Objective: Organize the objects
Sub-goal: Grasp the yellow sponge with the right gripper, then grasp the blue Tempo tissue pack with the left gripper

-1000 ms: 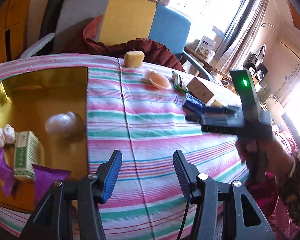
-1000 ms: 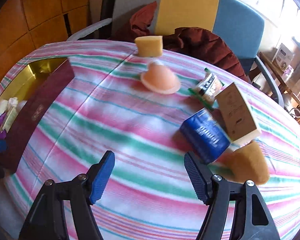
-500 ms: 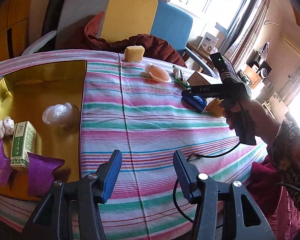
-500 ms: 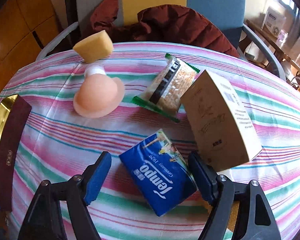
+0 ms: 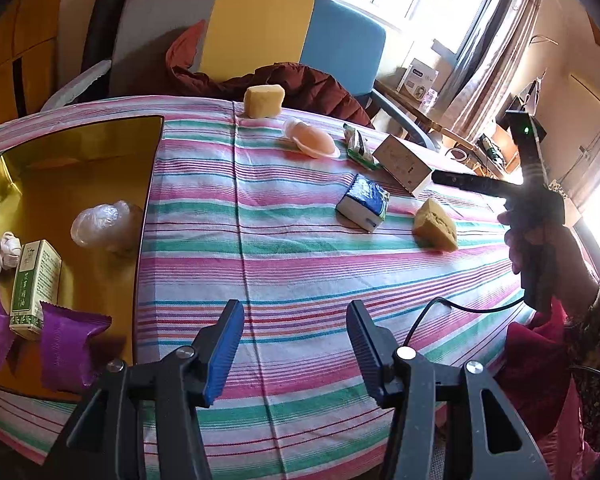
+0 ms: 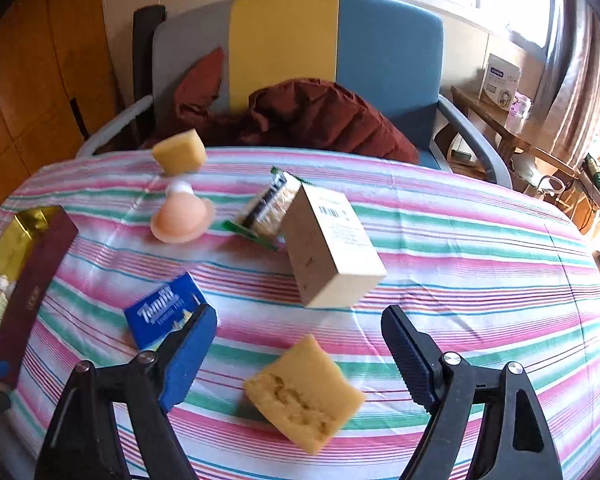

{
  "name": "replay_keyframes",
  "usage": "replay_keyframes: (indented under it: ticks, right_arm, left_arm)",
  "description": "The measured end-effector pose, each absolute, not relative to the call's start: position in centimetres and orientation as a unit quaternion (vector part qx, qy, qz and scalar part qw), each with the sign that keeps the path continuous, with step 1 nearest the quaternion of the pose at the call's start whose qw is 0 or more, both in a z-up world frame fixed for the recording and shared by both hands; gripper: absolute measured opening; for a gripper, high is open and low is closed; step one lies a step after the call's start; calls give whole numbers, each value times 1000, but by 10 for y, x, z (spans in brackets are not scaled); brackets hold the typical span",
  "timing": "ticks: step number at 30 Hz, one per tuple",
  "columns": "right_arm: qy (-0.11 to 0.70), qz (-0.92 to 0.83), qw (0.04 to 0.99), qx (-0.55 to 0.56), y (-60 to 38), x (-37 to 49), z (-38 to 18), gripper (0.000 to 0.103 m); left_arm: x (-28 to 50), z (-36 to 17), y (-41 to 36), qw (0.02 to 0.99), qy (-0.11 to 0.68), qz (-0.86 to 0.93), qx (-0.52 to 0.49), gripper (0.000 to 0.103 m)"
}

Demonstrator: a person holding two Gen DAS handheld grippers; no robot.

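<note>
Two purple snack packets (image 5: 66,346), a green-and-white carton (image 5: 34,290), a knotted white bundle (image 5: 2,250) and a clear plastic-wrapped lump (image 5: 102,224) lying inside the gold-lined box (image 5: 80,152) at far left. Left gripper (image 5: 294,344) poised over bare striped tablecloth (image 5: 300,264) just right of the box, jaws apart, nothing between them. Further right, loose on the cloth: a yellow sponge block (image 5: 263,100) at the far edge, a peach suction cup (image 5: 310,143), a green-edged cracker packet (image 5: 359,148), a blue Tempo tissue pack (image 5: 363,202), a tan cardboard box (image 5: 406,163) (tilted, one corner toward the camera). Right gripper (image 6: 298,354) pointing down over a second yellow sponge (image 6: 304,394), jaws opening, sponge lying flat between the pads but untouched by either. A hand (image 5: 548,248) gripping that tool's handle at far right.
</note>
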State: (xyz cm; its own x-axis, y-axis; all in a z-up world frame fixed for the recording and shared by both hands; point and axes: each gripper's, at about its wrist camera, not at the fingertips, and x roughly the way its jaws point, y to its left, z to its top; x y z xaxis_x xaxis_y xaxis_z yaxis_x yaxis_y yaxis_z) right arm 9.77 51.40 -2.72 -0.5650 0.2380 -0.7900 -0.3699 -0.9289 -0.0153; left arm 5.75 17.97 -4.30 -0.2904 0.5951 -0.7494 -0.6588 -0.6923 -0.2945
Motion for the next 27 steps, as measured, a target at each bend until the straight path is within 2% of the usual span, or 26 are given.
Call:
replay_keyframes:
  ticks: [6, 14, 16, 19, 27]
  right_arm:
    - [114, 852, 160, -486, 522, 94, -63, 85]
    - [101, 835, 154, -519, 520, 91, -80, 85]
    - [100, 833, 149, -523, 520, 90, -81, 77]
    - [94, 833, 149, -524, 518, 89, -81, 71]
    - [138, 839, 155, -504, 528, 96, -71, 66]
  left_arm:
    - [59, -46, 190, 390, 48, 800, -453, 54]
    - [60, -48, 210, 403, 66, 791, -456, 54]
    - [59, -49, 218, 405, 73, 789, -457, 54]
    - [57, -51, 229, 406, 81, 786, -458, 54]
    - [44, -55, 280, 417, 113, 778, -457, 55]
